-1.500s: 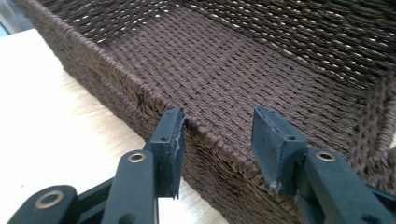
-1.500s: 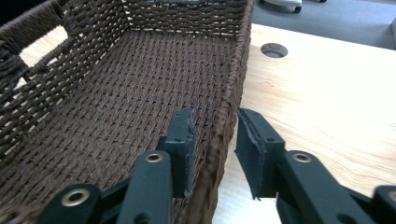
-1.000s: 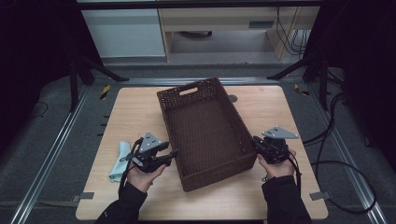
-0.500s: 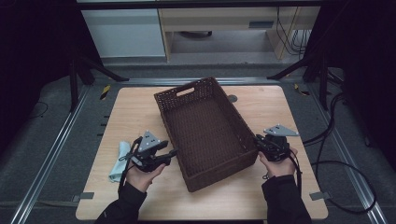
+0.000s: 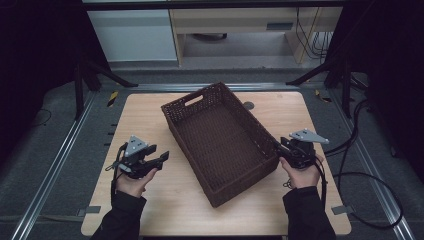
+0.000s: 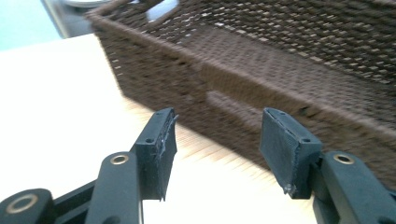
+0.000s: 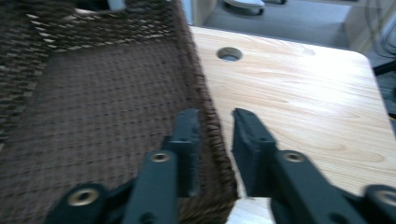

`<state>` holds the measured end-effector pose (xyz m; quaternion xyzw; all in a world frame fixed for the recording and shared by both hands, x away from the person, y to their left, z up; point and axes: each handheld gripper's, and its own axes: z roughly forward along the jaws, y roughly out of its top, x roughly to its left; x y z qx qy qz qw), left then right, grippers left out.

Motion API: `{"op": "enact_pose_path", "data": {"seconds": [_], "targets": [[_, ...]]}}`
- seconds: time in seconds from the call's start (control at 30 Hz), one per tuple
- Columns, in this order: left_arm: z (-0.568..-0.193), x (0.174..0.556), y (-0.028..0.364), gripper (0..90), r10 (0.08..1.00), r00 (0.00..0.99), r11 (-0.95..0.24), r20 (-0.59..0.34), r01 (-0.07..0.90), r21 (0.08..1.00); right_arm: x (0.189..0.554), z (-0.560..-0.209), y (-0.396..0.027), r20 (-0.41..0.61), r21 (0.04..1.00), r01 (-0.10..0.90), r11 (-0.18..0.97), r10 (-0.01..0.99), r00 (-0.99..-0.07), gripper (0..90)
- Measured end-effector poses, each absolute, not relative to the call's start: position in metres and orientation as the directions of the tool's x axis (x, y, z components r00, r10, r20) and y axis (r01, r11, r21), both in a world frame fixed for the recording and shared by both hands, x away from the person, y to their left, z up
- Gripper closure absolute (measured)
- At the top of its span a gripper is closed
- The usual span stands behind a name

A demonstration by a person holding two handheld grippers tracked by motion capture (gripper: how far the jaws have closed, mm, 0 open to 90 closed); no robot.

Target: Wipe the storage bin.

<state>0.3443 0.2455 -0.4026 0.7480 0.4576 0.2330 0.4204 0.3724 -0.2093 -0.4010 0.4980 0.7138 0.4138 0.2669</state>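
Pale wooden tabletop (image 5: 150, 115), woven basket (image 5: 220, 140) set down askew.
Left tongs (image 5: 162, 157) gape empty beside it; right tongs (image 5: 278, 146), opening, straddle its rim, releasing.

Dim surroundings, blurred gripper views

The basket (image 5: 220, 142) is a rectangular container of dark brown woven wicker with an open top and low upright walls. It stands right way up on the light wooden tabletop, near the middle, turned at an angle to the table's edges, one corner pointing toward the near edge. A slot-shaped handle cutout (image 5: 193, 100) pierces the far short wall. The interior holds nothing; the woven floor is fully exposed.
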Motion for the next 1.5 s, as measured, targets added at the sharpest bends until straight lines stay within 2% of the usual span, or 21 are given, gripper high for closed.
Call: {"op": "enact_pose_path", "data": {"seconds": [0.2,0.23,0.4,0.67,0.83,0.87,1.07,1.33,1.4,1.5], "targets": [[-0.405,0.343,0.257,44.1,0.898,0.439,-0.215,-0.028,0.495,0.842,0.354,-0.397,-0.207,0.051,0.855,0.491,0.166,0.916,-0.399,49.7],[-0.405,0.343,0.259,44.1,0.9,0.435,-0.208,-0.033,0.494,0.844,0.35,-0.397,-0.205,0.055,0.855,0.492,0.164,0.915,-0.401,44.4],[-0.405,0.341,0.268,44.0,0.909,0.414,-0.184,-0.045,0.495,0.849,0.341,-0.399,-0.198,0.06,0.849,0.503,0.161,0.916,-0.396,37.3],[-0.406,0.343,0.273,43.9,0.913,0.403,-0.17,-0.057,0.505,0.846,0.34,-0.408,-0.192,0.063,0.826,0.542,0.155,0.93,-0.362,33.3],[-0.407,0.344,0.273,43.8,0.912,0.407,-0.175,-0.053,0.504,0.846,0.343,-0.411,-0.194,0.088,0.828,0.546,0.127,0.933,-0.35,35.8],[-0.407,0.345,0.273,43.6,0.912,0.408,-0.176,-0.053,0.504,0.845,0.344,-0.411,-0.195,0.086,0.83,0.544,0.124,0.935,-0.345,38.7],[-0.409,0.349,0.275,43.1,0.909,0.413,-0.179,-0.053,0.503,0.846,0.358,-0.414,-0.199,0.037,0.836,0.528,0.151,0.944,-0.329,39.5],[-0.409,0.351,0.278,42.6,0.913,0.405,-0.176,-0.05,0.502,0.847,0.353,-0.412,-0.194,0.072,0.842,0.525,0.123,0.939,-0.336,32.2],[-0.409,0.351,0.279,42.5,0.914,0.404,-0.174,-0.051,0.501,0.848,0.354,-0.415,-0.189,0.061,0.837,0.529,0.14,0.937,-0.344,28.2],[-0.409,0.352,0.278,42.6,0.913,0.404,-0.178,-0.049,0.504,0.845,0.354,-0.417,-0.187,0.022,0.841,0.515,0.166,0.94,-0.339,28.8]]}}
